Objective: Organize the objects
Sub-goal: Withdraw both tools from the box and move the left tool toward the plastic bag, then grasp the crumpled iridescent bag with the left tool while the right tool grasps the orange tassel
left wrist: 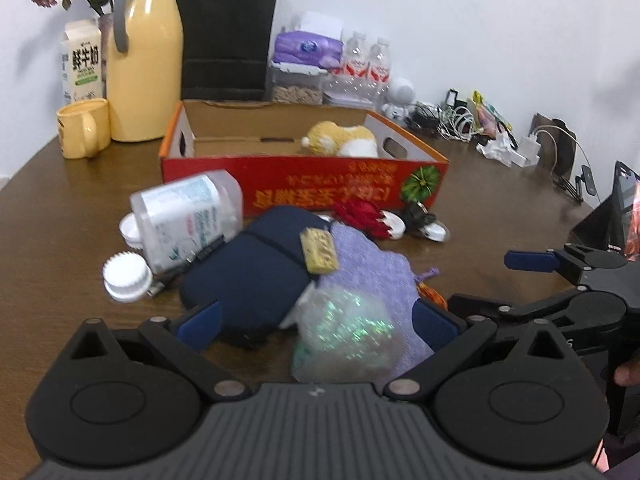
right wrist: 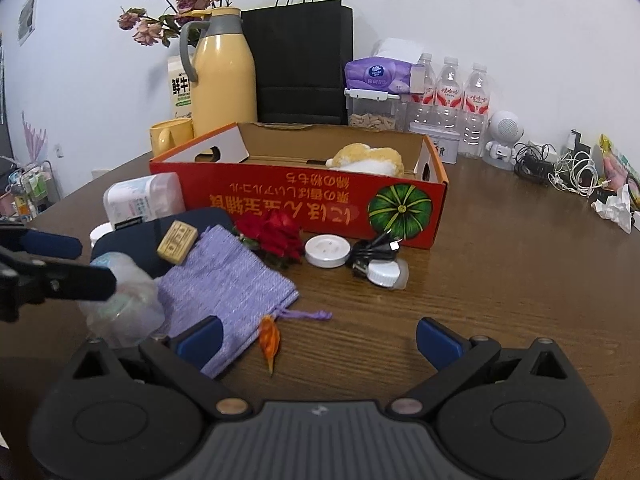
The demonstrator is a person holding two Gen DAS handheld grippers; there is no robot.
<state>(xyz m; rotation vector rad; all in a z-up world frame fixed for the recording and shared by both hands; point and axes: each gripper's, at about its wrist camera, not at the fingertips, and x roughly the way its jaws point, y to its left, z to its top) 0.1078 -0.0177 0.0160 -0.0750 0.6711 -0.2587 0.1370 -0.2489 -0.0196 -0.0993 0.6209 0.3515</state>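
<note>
Both grippers spread wide over table clutter, nothing held.
Left gripper (left wrist: 316, 324) straddles crinkly iridescent plastic bag (left wrist: 344, 336); right gripper (right wrist: 318, 338) near woven lilac drawstring pouch (right wrist: 224, 280), red cardboard box (right wrist: 320, 204) behind.

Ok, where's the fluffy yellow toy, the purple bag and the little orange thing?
Fluffy yellow toy (right wrist: 370, 160): right wrist view, its middle, inside the box.
Purple bag (right wrist: 224, 280): right wrist view, middle of the cloth.
Little orange thing (right wrist: 269, 338): right wrist view, its middle, beside the bag's string.
</note>
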